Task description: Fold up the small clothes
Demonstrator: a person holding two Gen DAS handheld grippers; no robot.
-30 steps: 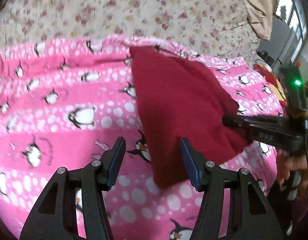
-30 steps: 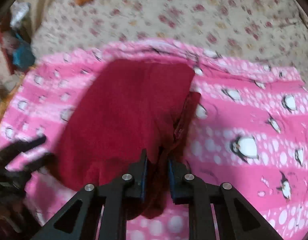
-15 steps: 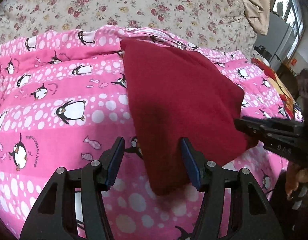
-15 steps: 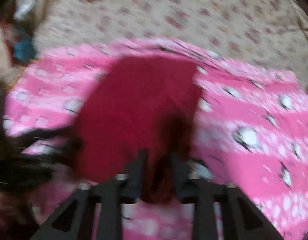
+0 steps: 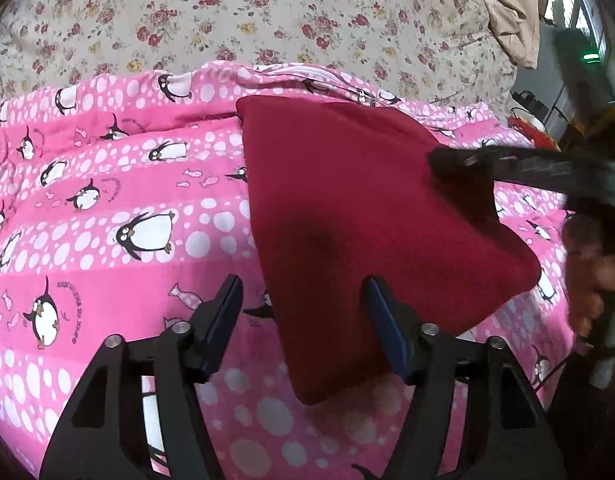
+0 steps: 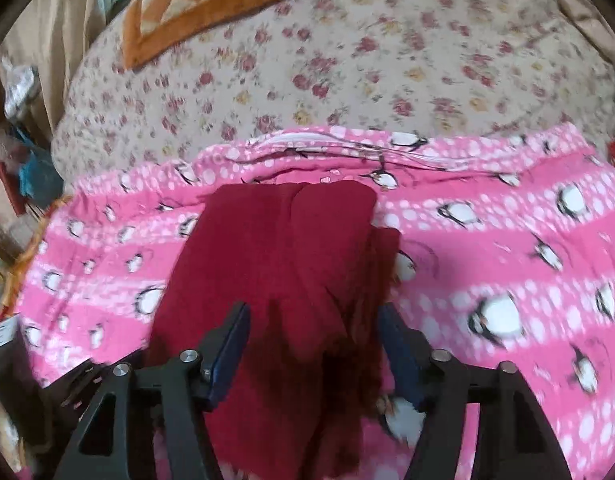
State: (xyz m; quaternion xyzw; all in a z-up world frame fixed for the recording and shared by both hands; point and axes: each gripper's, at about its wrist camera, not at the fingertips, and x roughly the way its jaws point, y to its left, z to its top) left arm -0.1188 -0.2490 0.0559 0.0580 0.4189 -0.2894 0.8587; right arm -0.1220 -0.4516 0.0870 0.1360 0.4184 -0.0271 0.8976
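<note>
A dark red garment (image 5: 371, 216) lies folded on the pink penguin blanket (image 5: 107, 200). My left gripper (image 5: 301, 292) hovers over the garment's near left corner. Its jaws are opening, and the cloth edge lies loose beneath the gap with no pad pressing it. In the right wrist view the same garment (image 6: 283, 248) spreads ahead. My right gripper (image 6: 313, 316) is opening, with a rumpled fold of red cloth between its pads but not pinched. In the left wrist view the right gripper (image 5: 447, 160) reaches blurred over the garment's far right side.
Beyond the blanket a floral bedsheet (image 5: 267, 12) covers the bed. An orange checked cloth (image 6: 211, 4) lies at its far end and a beige cloth (image 5: 503, 8) at the right. A hand (image 5: 587, 280) holds the right gripper. Clutter (image 6: 23, 168) lines the bed's left side.
The right gripper was shut on the garment's edge and now stands open. It has lifted and swung farther over the cloth. The left jaws have spread slightly wider.
</note>
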